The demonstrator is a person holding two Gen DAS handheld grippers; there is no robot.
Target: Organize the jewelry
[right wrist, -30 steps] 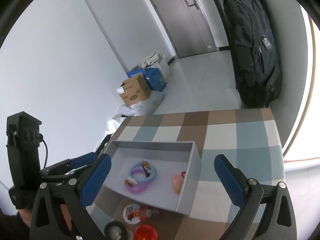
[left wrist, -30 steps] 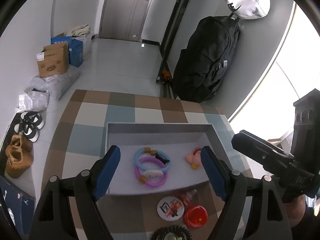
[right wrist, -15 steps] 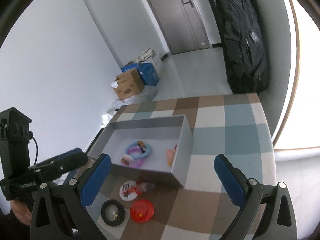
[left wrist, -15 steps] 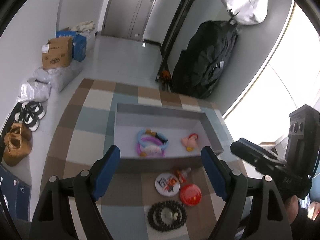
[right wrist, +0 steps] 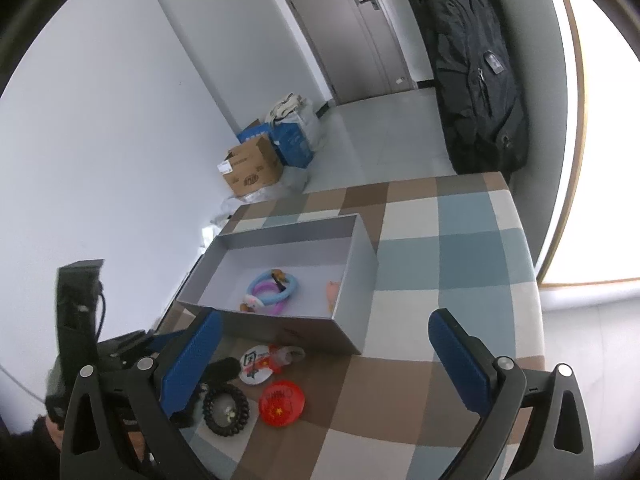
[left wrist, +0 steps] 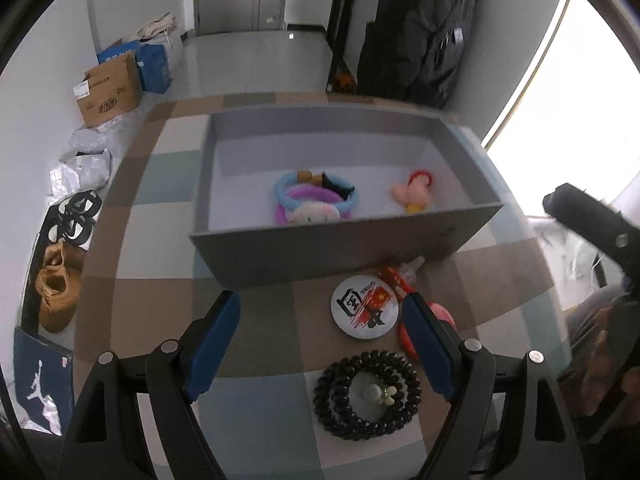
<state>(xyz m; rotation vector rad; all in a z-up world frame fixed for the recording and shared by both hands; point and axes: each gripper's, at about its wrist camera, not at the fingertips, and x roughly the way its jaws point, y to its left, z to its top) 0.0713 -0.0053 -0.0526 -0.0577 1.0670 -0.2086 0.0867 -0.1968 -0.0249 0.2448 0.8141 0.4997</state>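
A grey open box (left wrist: pixel 344 256) on the checked tablecloth holds a blue ring (left wrist: pixel 288 188), a purple ring with a white plush charm (left wrist: pixel 316 212) and a pink plush charm (left wrist: pixel 414 196). In front of it lie a white badge (left wrist: pixel 365 306), a red badge (left wrist: pixel 442 316), a small red-capped item (left wrist: pixel 396 276) and a black bead bracelet (left wrist: pixel 367 394). My left gripper (left wrist: pixel 320 344) hangs open above these; the white badge shows between its fingers, untouched. My right gripper (right wrist: pixel 326 360) is open and empty, over the box's near corner (right wrist: pixel 352 344) and the badges (right wrist: pixel 282 402).
The checked table (right wrist: pixel 440 248) ends near a bright window on the right. On the floor stand cardboard boxes (left wrist: pixel 108 92), shoes (left wrist: pixel 56 296) and a black bag (right wrist: pixel 476 80). The left gripper's black housing (right wrist: pixel 78 312) and a person's hand fill the right wrist view's lower left.
The left gripper has tilted down and sunk toward the items in front of the box, which now look larger. The right view drew back earlier, then held still.
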